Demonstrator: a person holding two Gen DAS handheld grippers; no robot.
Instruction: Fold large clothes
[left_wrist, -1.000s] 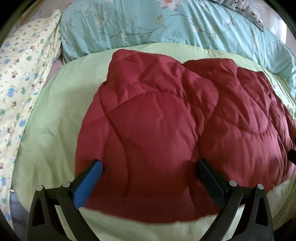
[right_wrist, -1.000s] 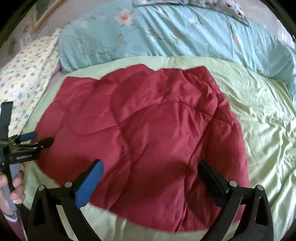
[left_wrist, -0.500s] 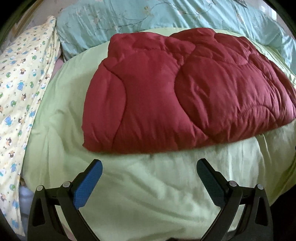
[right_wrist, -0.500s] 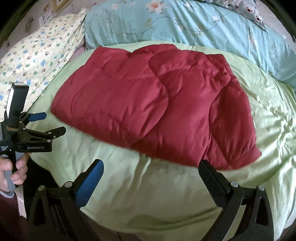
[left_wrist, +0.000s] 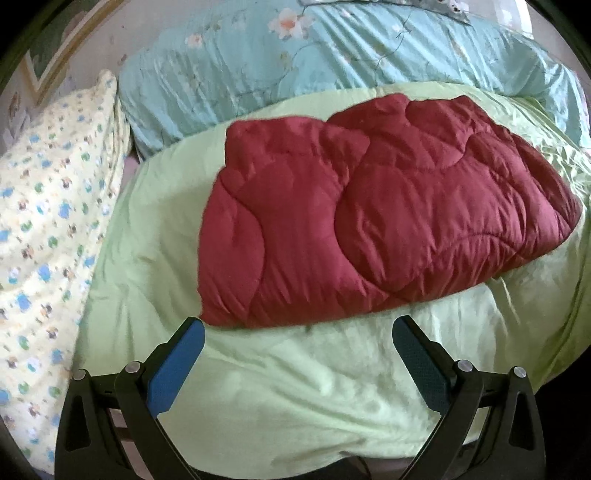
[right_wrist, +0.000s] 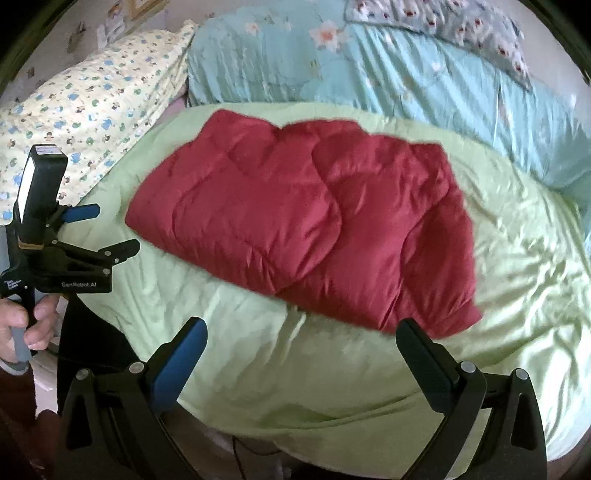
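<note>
- The puffy quilted jacket (left_wrist: 373, 214) is dark red all over.
- The smooth bed cover (left_wrist: 295, 387) under it is pale green.
- The big soft blanket (left_wrist: 332, 62) is light blue with pink and white flowers.
- The soft pillow (left_wrist: 48, 229) is pale yellow with tiny blue and green pictures.
- Each black plastic gripper finger (right_wrist: 181, 358) has a blue pad.

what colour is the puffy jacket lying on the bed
Dark red; the quilted jacket shows best in the left wrist view.

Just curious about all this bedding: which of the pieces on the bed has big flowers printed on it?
The light blue quilt at the back. The pale green cover is plain, and the yellow pillow carries small dots.
</note>
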